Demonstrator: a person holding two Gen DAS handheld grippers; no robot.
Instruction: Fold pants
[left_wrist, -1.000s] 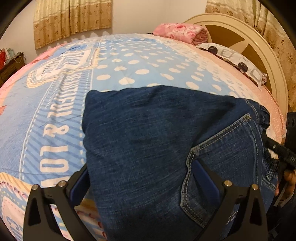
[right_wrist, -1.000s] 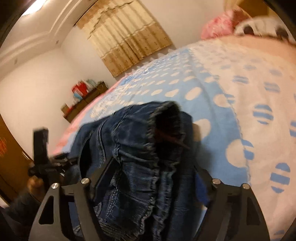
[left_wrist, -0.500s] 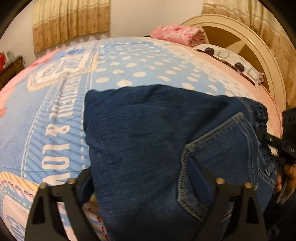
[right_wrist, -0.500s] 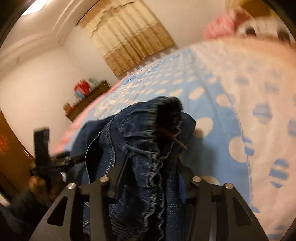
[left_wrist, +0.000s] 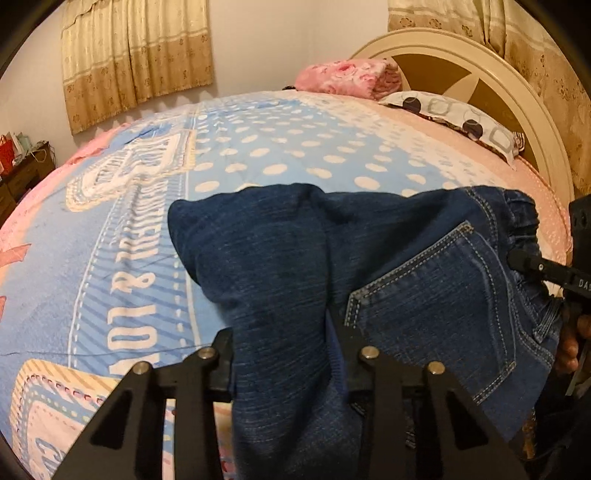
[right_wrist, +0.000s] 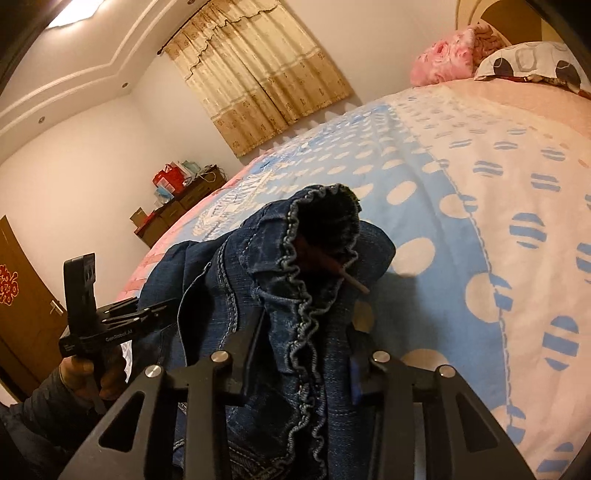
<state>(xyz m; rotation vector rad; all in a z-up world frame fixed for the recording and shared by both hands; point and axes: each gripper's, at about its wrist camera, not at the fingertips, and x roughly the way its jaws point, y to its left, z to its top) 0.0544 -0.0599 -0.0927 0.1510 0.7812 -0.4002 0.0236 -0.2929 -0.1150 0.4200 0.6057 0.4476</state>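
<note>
Dark blue denim pants (left_wrist: 369, 266) lie folded on the bed near its front edge, back pocket up. My left gripper (left_wrist: 284, 354) is shut on the folded leg side of the pants. My right gripper (right_wrist: 303, 354) is shut on the gathered elastic waistband of the pants (right_wrist: 314, 258), which bunches up between the jaws. The right gripper also shows at the right edge of the left wrist view (left_wrist: 546, 273), and the left gripper shows at the left of the right wrist view (right_wrist: 110, 325).
The bed has a blue and pink polka-dot cover (left_wrist: 258, 147). A folded pink blanket (left_wrist: 351, 77) and a spotted pillow (left_wrist: 461, 118) lie by the cream headboard (left_wrist: 480, 62). A dresser (right_wrist: 177, 206) stands by the far wall, next to curtains (right_wrist: 258, 74).
Both grippers have closed on the pants. The denim has bunched into a ridge between the left jaws, and the waistband is pinched and pulled up in the right jaws.
</note>
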